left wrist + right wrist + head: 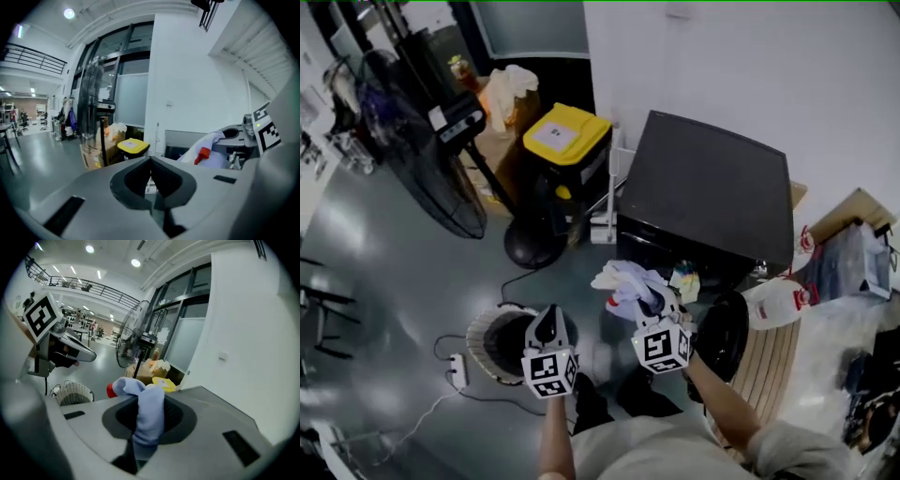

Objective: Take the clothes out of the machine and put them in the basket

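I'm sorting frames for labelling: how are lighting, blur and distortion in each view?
Head view: dim, with glare on the glossy floor. Left gripper view: fisheye-bent wall, black corners, a bright ceiling lamp. Right gripper view: same curvature; the pale blue cloth in the right tongs is sharp.

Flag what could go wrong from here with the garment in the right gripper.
Slip: the right gripper pinches only a fold of the pale garment; the rest bunches loose and could pull free. Clash: the round basket sits below the shut, empty left gripper, which may block the drop.
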